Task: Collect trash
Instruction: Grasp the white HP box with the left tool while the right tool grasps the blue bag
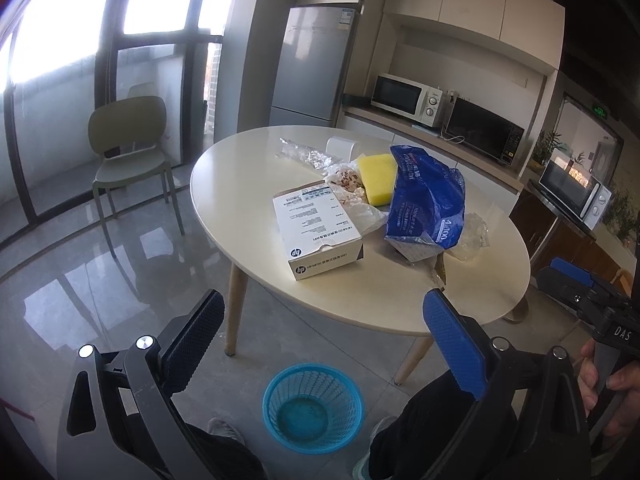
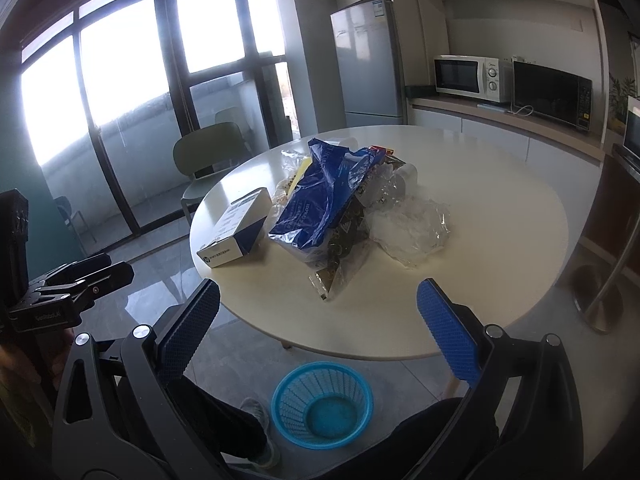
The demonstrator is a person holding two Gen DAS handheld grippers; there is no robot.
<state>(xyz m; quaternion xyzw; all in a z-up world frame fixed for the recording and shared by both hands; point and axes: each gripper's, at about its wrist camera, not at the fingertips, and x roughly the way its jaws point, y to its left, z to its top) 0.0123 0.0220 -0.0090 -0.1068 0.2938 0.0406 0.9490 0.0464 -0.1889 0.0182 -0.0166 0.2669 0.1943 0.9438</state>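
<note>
Here both the left gripper (image 1: 322, 330) and right gripper (image 2: 318, 318) hang spread wide and empty, the trash heap with its blue bag (image 1: 426, 204) at twelve o'clock on the round table (image 1: 492, 280), the blue basket (image 1: 313, 407) at six o'clock on the floor.

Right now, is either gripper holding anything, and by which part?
Nothing is held. The left gripper and the right gripper are both open, short of the table. The box and blue bag lie untouched.
</note>
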